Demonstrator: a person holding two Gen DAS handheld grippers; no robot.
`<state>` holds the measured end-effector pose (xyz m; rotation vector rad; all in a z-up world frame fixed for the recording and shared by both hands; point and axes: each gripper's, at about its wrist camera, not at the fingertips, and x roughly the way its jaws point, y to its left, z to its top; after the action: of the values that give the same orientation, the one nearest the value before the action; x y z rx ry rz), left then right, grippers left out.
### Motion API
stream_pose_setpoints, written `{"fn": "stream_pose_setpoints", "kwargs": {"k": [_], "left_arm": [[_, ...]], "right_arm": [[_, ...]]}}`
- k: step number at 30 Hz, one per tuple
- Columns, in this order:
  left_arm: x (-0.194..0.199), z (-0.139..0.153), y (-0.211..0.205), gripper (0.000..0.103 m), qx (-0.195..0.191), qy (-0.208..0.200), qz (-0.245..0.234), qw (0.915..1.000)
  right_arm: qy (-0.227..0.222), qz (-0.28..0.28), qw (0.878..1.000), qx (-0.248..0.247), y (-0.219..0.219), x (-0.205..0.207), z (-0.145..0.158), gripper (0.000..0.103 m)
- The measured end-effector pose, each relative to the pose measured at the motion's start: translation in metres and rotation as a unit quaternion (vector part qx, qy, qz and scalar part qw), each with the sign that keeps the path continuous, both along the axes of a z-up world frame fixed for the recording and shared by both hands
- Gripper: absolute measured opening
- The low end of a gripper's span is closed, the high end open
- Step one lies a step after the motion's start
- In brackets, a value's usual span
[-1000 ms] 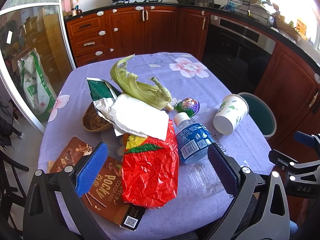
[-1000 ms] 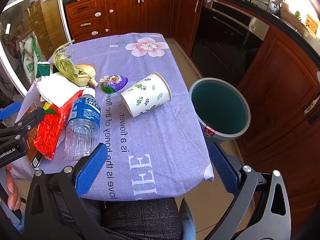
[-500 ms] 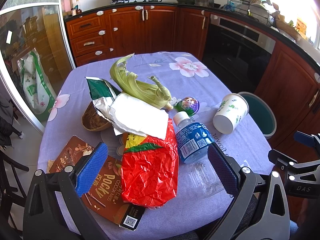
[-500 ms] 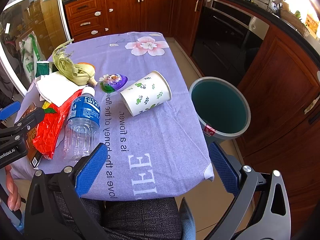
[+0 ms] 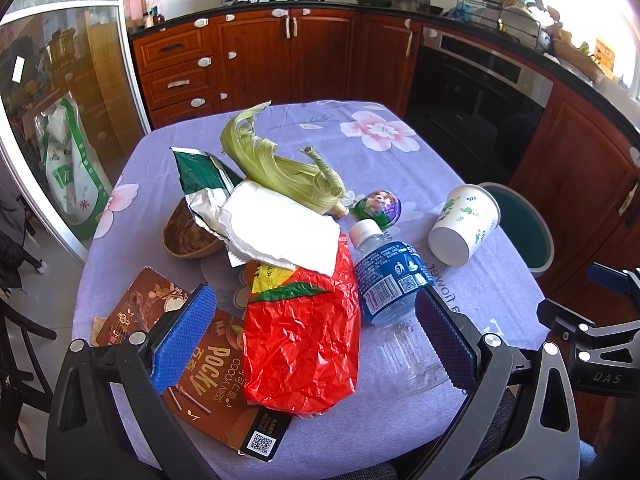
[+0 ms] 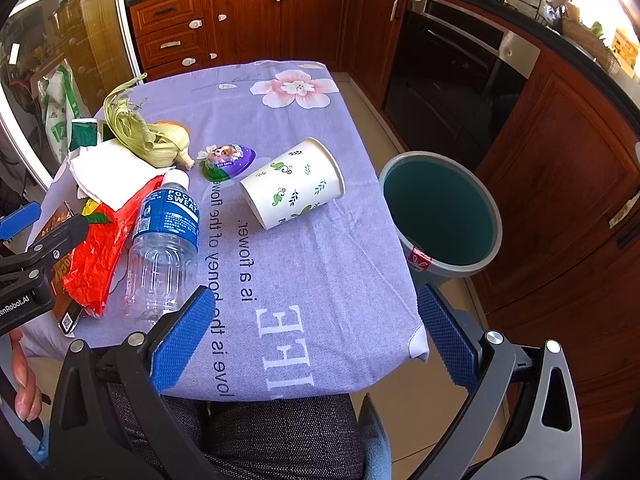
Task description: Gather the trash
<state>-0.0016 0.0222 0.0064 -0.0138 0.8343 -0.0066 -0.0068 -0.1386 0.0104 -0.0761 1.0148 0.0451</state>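
Trash lies on the purple flowered tablecloth [image 5: 400, 168]: a red crumpled bag [image 5: 300, 332], a brown Pocky box [image 5: 208, 376], a clear bottle with a blue label [image 5: 392, 280], a white napkin [image 5: 280, 232], a corn husk [image 5: 280, 168], a green foil wrapper [image 5: 200, 176], a brown shell [image 5: 188, 236], a purple capsule [image 5: 380, 206] and a paper cup on its side [image 5: 464, 224]. My left gripper [image 5: 316, 340] is open above the red bag. My right gripper [image 6: 312, 336] is open over the table's near edge; the bottle [image 6: 164, 240] and cup [image 6: 296, 184] lie ahead of it.
A grey bin with a green inside [image 6: 440, 208] stands on the floor right of the table; it also shows in the left wrist view [image 5: 524, 228]. Wooden cabinets [image 5: 280, 52] and an oven [image 5: 476, 88] stand behind. A glass door [image 5: 60, 120] is at left.
The right gripper has moved slightly forward over the table edge. The left gripper has barely moved. Nothing was taken hold of.
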Motion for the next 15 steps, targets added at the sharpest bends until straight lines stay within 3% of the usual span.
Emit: {"fn": "stream_pose_setpoints", "kwargs": {"k": [15], "left_arm": [[0.006, -0.021, 0.028, 0.1, -0.02, 0.013, 0.005, 0.9997]], "right_arm": [[0.015, -0.009, 1.0, -0.003, -0.002, 0.014, -0.009, 0.097]]}}
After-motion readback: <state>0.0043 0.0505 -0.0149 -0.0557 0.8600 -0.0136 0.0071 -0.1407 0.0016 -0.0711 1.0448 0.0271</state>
